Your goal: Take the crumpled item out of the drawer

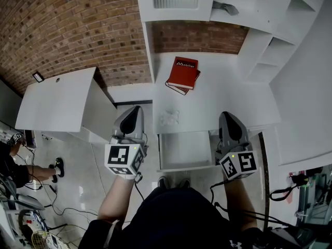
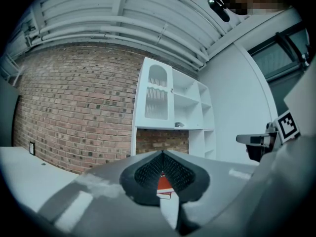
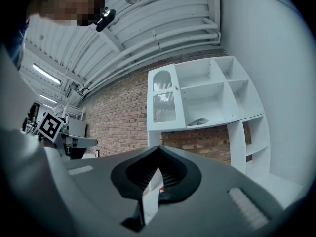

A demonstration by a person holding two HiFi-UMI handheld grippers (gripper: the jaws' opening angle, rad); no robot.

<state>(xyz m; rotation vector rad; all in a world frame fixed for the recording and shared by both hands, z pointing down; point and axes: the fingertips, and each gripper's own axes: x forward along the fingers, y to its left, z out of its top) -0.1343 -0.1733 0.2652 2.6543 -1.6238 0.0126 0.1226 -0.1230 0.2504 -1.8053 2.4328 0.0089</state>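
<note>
A small whitish crumpled item (image 1: 169, 118) lies on the white desk top (image 1: 228, 95), just behind the open drawer (image 1: 185, 150). The drawer is pulled out toward me and its inside looks bare. My left gripper (image 1: 136, 109) hangs left of the drawer, jaws together with nothing in them. My right gripper (image 1: 226, 115) hovers at the drawer's right corner, also shut and empty. In the left gripper view the jaws (image 2: 162, 153) meet, with the red book glimpsed beyond. In the right gripper view the jaws (image 3: 158, 147) also stand closed.
A red book (image 1: 182, 72) lies on another book at the back of the desk. White shelving (image 1: 270, 40) rises behind and to the right, against a brick wall. A second white desk (image 1: 57, 100) stands at left. Cables (image 1: 57, 201) run over the floor.
</note>
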